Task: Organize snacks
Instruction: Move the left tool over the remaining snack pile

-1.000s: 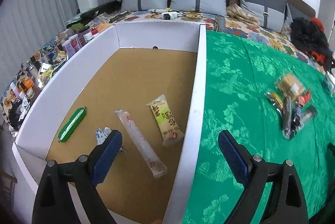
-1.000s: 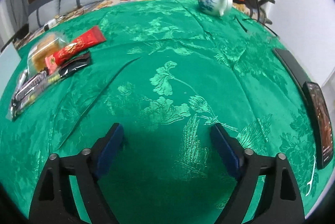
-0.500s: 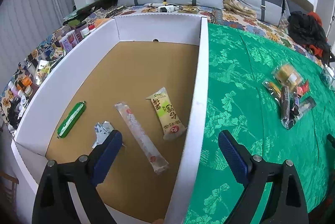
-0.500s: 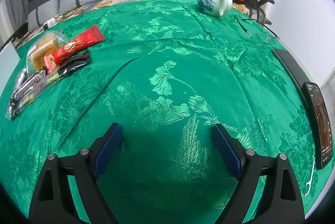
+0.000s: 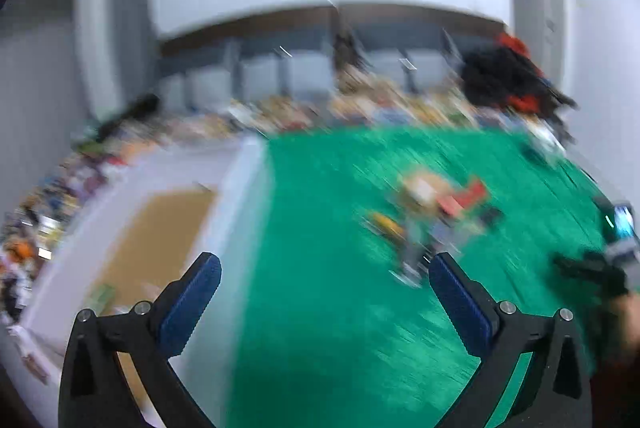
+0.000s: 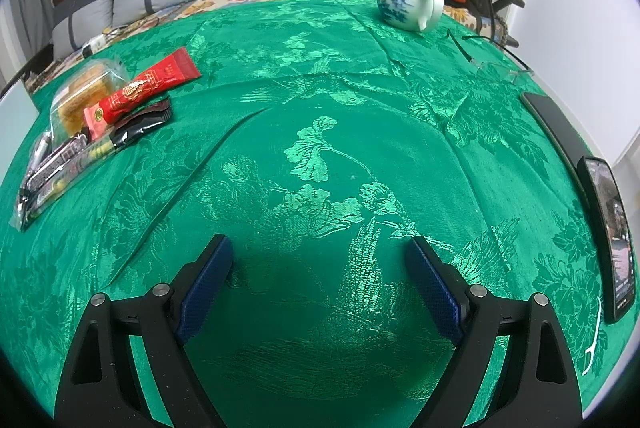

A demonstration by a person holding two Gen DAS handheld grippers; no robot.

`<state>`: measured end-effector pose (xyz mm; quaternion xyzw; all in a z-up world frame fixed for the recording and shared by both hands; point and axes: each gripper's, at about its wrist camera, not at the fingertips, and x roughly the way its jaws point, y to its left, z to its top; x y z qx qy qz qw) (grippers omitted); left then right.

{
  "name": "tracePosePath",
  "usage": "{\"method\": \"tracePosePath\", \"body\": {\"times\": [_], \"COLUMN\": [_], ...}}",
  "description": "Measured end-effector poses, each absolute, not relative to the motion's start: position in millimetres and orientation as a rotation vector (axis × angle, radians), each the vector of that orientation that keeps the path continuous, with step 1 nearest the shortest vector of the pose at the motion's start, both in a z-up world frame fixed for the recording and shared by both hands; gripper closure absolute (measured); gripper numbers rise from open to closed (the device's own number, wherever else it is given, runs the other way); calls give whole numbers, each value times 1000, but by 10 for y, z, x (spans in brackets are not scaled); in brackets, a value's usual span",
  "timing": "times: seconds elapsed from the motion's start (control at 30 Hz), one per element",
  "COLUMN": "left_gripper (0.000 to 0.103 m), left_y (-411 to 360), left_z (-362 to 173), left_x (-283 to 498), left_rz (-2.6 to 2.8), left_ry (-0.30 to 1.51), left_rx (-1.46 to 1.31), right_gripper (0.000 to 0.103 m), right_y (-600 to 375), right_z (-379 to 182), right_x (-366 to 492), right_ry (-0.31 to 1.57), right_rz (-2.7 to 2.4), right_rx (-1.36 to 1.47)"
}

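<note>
Left tongs (image 5: 324, 284) gape empty; view blurred. Right tongs (image 6: 318, 266) spread empty over green desk (image 6: 360, 132). Snack pile (image 6: 92, 124) lies at 10 o'clock, box (image 5: 240, 212) beyond. Tip: approach low, pinch one packet at its edge, avoid dragging neighbours.

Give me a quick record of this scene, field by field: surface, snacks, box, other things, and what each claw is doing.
surface: green cloth
snacks: pile of snack packets on the cloth, outside the box
box: white box, blurred, left of the pile
other things: teapot, phone
left claw: open, empty
right claw: open, empty, above bare cloth
</note>
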<state>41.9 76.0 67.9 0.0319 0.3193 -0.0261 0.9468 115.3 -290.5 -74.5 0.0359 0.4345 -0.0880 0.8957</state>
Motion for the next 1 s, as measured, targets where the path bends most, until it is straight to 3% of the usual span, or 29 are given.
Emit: {"method": "tracePosePath", "body": {"times": [0.17, 0.33, 1.0], "left_gripper": [0, 0, 0], "left_y": [360, 284, 488], "left_z": [-195, -620, -798], "left_x": [751, 1040, 1219], "left_rz": [-137, -69, -37], "left_ry": [927, 1003, 923], "left_rx": [62, 66, 15], "right_gripper": [13, 12, 7], "right_y": [-2907, -2915, -2884], "right_z": [-745, -744, -743], "right_x": [1155, 1153, 1222], "right_ry": [901, 901, 952], "right_rz": [-182, -181, -178], "right_rx": [76, 77, 76]}}
